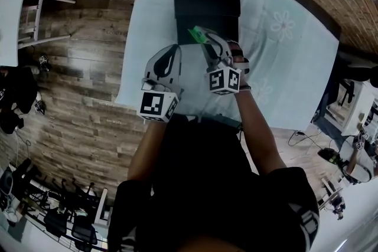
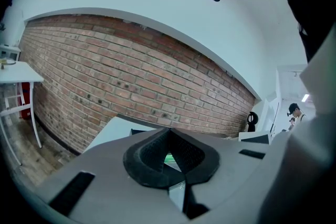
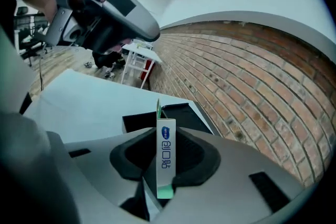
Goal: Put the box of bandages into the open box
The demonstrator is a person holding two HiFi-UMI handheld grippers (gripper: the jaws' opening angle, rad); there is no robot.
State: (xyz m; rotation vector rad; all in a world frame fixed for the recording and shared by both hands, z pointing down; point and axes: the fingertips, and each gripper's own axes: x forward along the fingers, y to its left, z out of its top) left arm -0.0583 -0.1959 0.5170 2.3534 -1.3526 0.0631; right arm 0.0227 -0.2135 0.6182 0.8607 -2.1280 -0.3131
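Wood-plank floor [image 1: 88, 68] fills the left of the head view, with a white side table [image 2: 16, 72] at the far left against the brick wall [image 2: 131, 76]. Right of the floor we note a table under a pale cloth [image 1: 283, 74].

Left gripper [image 2: 169, 132]: held over the near part of the cloth, left of centre. Its dark pads meet at the tips. Nothing sits between them; only a sliver of green shows through the gap behind the tips. We record it as clenched and empty.

Open box [image 1: 207, 0]: black, lying on the cloth at the far centre, just beyond both grippers.

Right gripper [image 1: 208, 44]: just right of the left one, angled down toward the open box. Its pads are clamped on the box of bandages [image 3: 166, 152], a thin white carton with a green end and a blue logo, standing on edge between the jaws. In the head view the carton is held in the air over the near edge of the open box, not resting inside it.
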